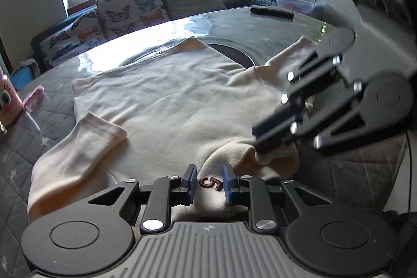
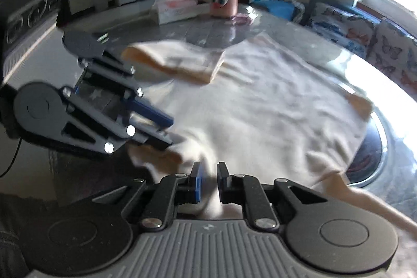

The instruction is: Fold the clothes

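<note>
A cream sweatshirt (image 1: 166, 95) is spread flat across a round glass-topped table (image 1: 234, 20), one sleeve (image 1: 86, 145) folded in at its edge. The soft, light knit is judged likely to sag and wrinkle, so it is best taken at the near hem with both hands. Cloth is pinched in the nearly clenched right gripper (image 1: 256, 145). The left gripper (image 1: 208, 183) is seen partly parted over the hem, nothing yet squeezed.
</note>
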A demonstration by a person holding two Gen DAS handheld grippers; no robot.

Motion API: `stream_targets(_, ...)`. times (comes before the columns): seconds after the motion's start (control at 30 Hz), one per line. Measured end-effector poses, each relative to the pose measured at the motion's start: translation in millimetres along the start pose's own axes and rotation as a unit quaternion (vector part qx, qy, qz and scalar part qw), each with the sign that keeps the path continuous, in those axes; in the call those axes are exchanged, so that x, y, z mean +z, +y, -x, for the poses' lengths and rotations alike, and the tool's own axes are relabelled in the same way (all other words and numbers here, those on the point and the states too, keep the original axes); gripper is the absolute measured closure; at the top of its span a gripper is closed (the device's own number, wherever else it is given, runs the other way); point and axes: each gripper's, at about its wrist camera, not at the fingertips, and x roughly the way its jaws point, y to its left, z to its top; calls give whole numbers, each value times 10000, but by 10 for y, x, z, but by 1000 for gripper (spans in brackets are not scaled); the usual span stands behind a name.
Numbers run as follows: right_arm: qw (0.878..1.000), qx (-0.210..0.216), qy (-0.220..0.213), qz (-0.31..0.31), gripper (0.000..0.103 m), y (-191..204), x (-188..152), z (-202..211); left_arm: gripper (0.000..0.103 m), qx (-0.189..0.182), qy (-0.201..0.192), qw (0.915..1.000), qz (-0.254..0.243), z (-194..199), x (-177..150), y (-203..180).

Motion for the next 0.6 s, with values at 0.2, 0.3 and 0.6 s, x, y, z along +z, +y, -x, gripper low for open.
stream_targets(0.2,10000,-13,-38,68,75,0,27,38,78,248,-75,9983,530,0,60,317)
stream_targets(0.3,10000,4,-14,44,75,-8,44,3,78,404,-51,9961,778,-98,91,471)
stream_targets(0.6,9999,81,81,35,67,-4,33,-49,76,1226,-290,9824,1380,-232,80,938)
